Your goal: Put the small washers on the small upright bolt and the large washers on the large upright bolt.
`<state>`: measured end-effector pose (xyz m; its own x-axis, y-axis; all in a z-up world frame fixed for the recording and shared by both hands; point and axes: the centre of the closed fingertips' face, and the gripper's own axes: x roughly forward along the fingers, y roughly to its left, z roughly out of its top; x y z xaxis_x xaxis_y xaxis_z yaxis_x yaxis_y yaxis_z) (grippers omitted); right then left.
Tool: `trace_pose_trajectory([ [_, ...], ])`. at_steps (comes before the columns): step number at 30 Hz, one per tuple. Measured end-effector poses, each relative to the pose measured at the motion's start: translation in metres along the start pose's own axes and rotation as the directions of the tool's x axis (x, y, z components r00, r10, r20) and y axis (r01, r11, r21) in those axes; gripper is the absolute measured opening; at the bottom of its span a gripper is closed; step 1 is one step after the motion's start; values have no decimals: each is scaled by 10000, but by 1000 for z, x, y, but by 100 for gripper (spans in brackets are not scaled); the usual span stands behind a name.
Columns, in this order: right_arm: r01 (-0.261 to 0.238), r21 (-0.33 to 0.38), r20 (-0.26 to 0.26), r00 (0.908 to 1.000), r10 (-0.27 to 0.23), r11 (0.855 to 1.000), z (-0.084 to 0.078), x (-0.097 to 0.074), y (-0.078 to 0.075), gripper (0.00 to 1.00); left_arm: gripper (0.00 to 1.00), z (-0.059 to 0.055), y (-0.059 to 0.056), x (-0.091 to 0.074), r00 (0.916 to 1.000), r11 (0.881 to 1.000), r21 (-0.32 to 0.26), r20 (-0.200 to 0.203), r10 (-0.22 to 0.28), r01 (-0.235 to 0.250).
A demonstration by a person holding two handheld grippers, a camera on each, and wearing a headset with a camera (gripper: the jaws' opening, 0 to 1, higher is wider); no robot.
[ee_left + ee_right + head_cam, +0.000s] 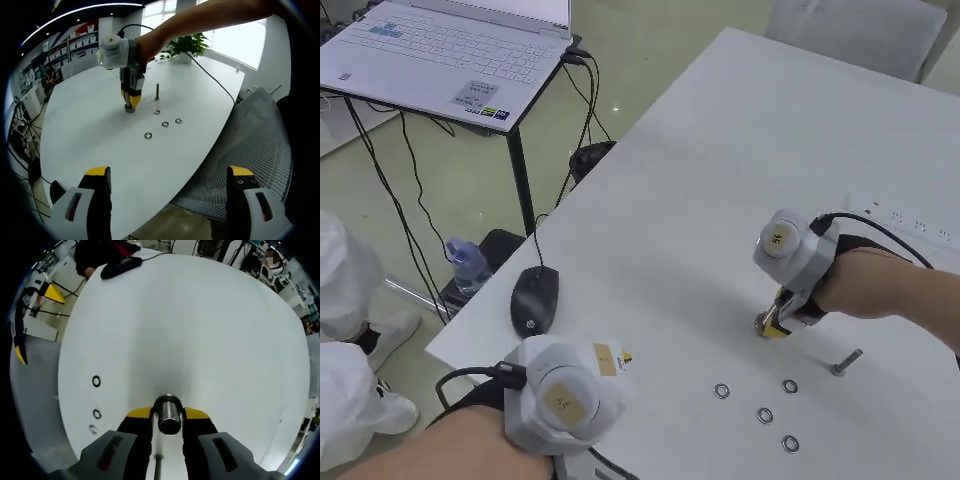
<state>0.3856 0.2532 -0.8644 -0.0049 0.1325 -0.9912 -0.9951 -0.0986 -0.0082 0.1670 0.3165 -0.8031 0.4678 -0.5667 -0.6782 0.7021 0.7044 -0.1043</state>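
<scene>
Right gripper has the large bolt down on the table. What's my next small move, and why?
Probably open the right gripper and lift straight off. The large bolt looks upright between its jaws with its base on the table, and the four washers lie loose beside the small bolt, none threaded yet. The left gripper is open near the table edge.

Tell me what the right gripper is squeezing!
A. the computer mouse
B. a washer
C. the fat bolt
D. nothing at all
C: the right gripper has its jaws shut on the fat bolt, whose threaded end pokes up between them in the right gripper view.
</scene>
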Motion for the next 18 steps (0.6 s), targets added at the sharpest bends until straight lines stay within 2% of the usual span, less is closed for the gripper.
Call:
trace_pose_trajectory([
  [9,-43,241,8,10000,43,9997,1,-1,1,23,95,-2,0,1,10000,10000,-42,-92,17,-18],
  [18,-44,115,-26,10000,44,9999,1,-3,5,24,94,-4,-2,1,9999,10000,-24,-162,-4,4],
])
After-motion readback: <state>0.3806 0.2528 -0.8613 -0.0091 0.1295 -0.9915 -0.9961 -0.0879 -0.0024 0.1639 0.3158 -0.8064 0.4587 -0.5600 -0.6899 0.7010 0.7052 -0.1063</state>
